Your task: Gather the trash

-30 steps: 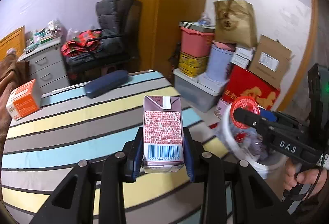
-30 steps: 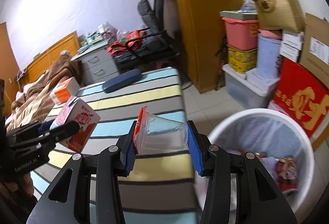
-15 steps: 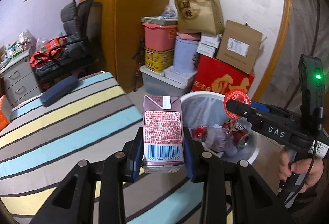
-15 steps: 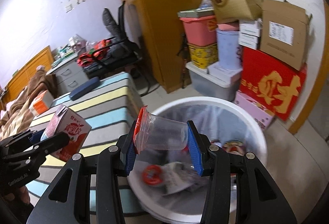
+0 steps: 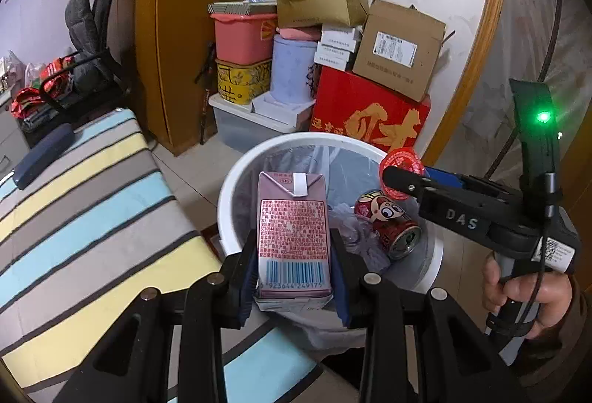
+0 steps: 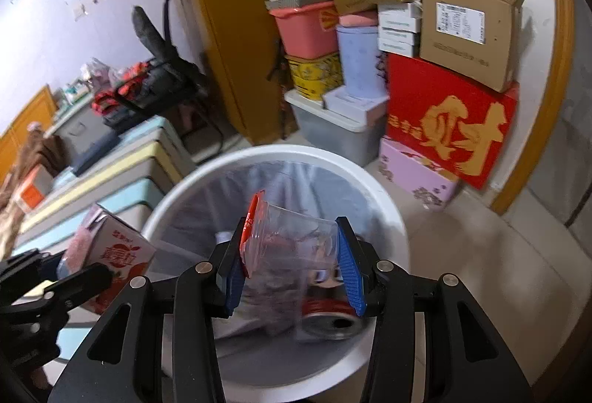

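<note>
My left gripper [image 5: 294, 277] is shut on a pink drink carton [image 5: 293, 229], upright, held over the near rim of the white trash bin [image 5: 236, 177]. The carton also shows in the right wrist view [image 6: 111, 255]. My right gripper [image 6: 292, 266] is shut on a clear plastic cup with a red lid [image 6: 292, 240], lying sideways, above the bin's opening [image 6: 370, 188]. The right gripper shows in the left wrist view [image 5: 403, 177] over the bin's far right side. A red can [image 5: 388, 221] and crumpled plastic lie inside the bin.
A striped table [image 5: 74, 218] lies left of the bin, with a dark blue case [image 5: 44, 151] on it. Stacked boxes, a red box [image 5: 370, 121] and plastic tubs [image 5: 244, 40] stand behind the bin against the wall. A black chair [image 5: 92, 51] stands at back left.
Both grippers have swung right from above the table to over the trash bin, still holding the carton and the cup. The bin now fills the middle of both views.
</note>
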